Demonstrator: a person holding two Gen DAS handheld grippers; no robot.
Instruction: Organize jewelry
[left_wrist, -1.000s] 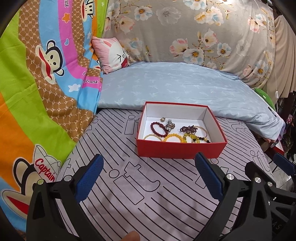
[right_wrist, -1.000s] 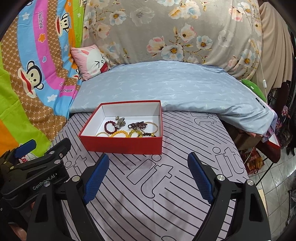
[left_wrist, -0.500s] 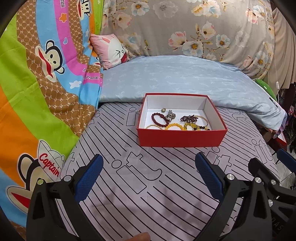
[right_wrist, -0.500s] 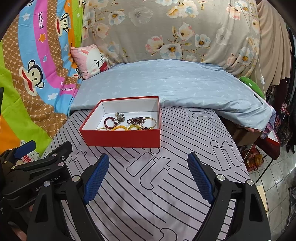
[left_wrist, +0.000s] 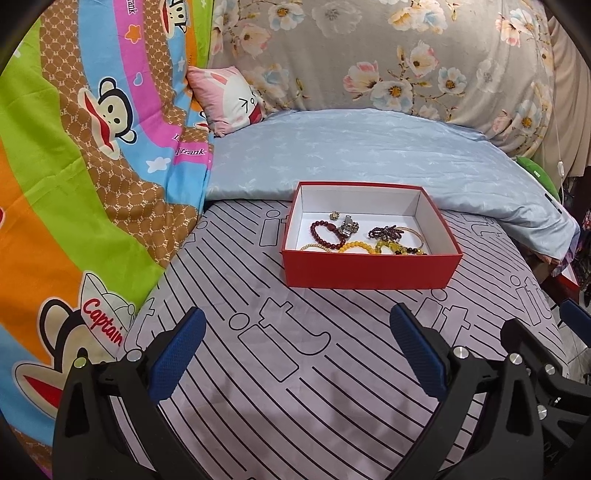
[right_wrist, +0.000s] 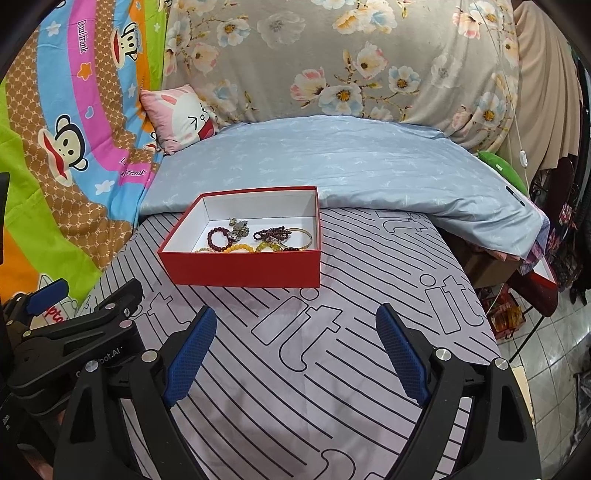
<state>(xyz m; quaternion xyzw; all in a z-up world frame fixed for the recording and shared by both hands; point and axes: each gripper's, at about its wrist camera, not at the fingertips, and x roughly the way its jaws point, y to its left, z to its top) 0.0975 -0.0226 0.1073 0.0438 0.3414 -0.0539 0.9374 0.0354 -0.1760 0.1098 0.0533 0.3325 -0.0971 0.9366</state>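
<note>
both grippers, left (left_wrist: 297, 349) and right (right_wrist: 295, 347), have drawn back from the box (left_wrist: 369, 271); jaws apart, empty; jewelry (left_wrist: 354, 240) lies inside it, frame centre, seemingly sorted or awaiting sorting

Both views look forward and slightly down along their own blue-padded fingers (left_wrist: 177, 354) (right_wrist: 190, 356), low over the striped bed sheet (left_wrist: 295, 387) (right_wrist: 295, 387). The left wrist view faces the red box (left_wrist: 369, 271) from a little left of it, the right wrist view from its right, with the box (right_wrist: 243, 267) left of centre. Each sits near the box. They share the box, the blue quilt (left_wrist: 369, 155) (right_wrist: 351, 162) and the floral cloth (left_wrist: 369, 55) (right_wrist: 332, 55) behind.
</note>
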